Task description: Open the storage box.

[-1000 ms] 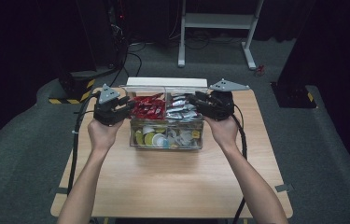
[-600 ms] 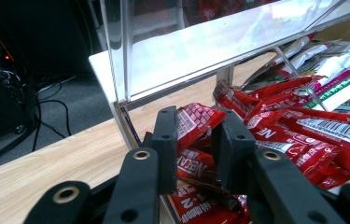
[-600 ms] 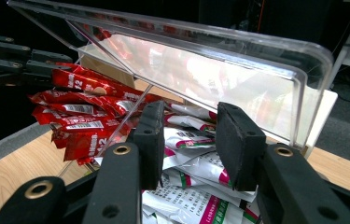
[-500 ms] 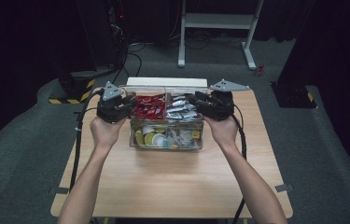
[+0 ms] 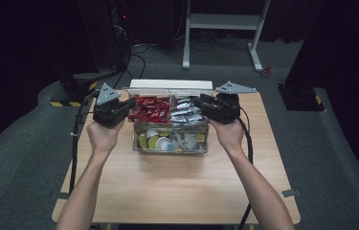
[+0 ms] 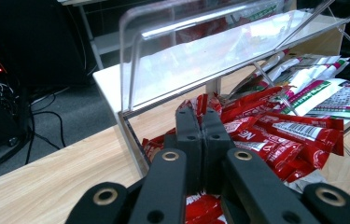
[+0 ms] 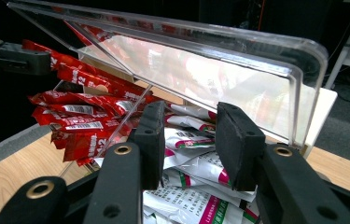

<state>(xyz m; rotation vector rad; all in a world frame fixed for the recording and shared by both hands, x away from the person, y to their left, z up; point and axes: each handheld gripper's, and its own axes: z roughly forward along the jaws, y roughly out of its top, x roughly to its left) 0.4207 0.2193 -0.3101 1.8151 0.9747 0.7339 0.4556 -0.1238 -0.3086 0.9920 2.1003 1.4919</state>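
Hands reach in from the near edge of a light wooden table (image 5: 177, 187), each holding a black two-jaw gripper at either end of a clear acrylic organiser box (image 5: 171, 143) that stands toward the table's far side, its hinged lid (image 6: 200, 56) raised.

The left gripper (image 5: 128, 106) sits at the box's left end, over the rear compartment of red sachets (image 5: 149, 109). In the left gripper view its jaws have just been closing and now stand pressed flat together, with nothing visible between them; the tips (image 6: 199, 122) hover just above the heap of red sachets (image 6: 275, 135), and whether they touch the packets cannot be told.

The right gripper (image 5: 200, 102) is at the box's right end, over the neighbouring rear compartment of white sachets with green and magenta print (image 5: 185, 111). In the right gripper view its jaws stand apart (image 7: 190, 135), the padded faces clear of one another, with the white sachets (image 7: 196, 172) lying below and between them; the pads grip nothing. The red sachets (image 7: 84, 116) lie beyond a clear divider, and the left gripper (image 7: 18, 56) reaches in at that view's upper left.

Front compartments hold round yellow and white capsules (image 5: 158, 142) and small packets (image 5: 189, 140). Cables (image 5: 74, 143) trail from both grippers down toward the person.
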